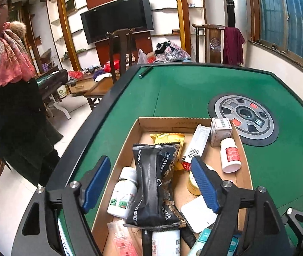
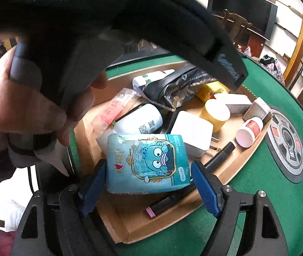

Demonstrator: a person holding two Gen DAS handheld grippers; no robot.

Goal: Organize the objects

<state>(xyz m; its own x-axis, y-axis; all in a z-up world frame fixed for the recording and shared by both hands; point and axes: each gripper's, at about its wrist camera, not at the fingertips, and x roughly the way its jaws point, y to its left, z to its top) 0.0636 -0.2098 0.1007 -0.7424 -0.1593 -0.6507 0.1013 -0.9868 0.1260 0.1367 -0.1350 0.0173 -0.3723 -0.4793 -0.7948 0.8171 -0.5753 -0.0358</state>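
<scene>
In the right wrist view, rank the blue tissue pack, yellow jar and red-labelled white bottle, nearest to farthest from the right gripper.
1. Blue tissue pack, between the right gripper fingers.
2. Yellow jar, box middle.
3. Red-labelled white bottle, far right edge.

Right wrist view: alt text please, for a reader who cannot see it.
The right claw brackets a blue cartoon tissue pack over a cardboard tray of bottles and packets on a green table. Whether its blue pads grip the pack is unclear. A hand holds dark gear upper left.
</scene>
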